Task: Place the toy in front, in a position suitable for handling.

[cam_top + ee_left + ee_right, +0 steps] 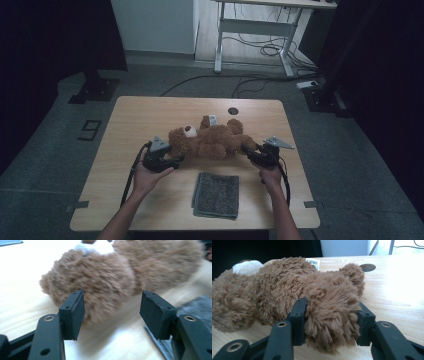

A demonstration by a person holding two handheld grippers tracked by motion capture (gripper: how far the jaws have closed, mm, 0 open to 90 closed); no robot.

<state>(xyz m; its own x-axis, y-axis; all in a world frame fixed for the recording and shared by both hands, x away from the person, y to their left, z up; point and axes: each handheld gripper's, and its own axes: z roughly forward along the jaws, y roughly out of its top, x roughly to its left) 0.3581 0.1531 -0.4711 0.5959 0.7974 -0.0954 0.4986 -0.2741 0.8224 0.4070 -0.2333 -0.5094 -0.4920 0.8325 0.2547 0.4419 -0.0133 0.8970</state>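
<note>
Nearest to me on the wooden table lies a grey folded towel, flat and close to the front edge, between my two forearms. Just behind it, I hold the left gripper with its jaws wide; the brown teddy bear has its head end directly in front of the pads, and one pad seems to brush the fur, but this view is blurred, so I cannot say it surely. On the other side, my right gripper has its jaws narrowed on a fluffy leg of the bear, with both pads pressed into the fur. The bear lies on its back across the middle of the table, its head toward my left and legs toward my right, and a white label shows on it. Farther back, near the far edge, is a round hole in the tabletop.
</note>
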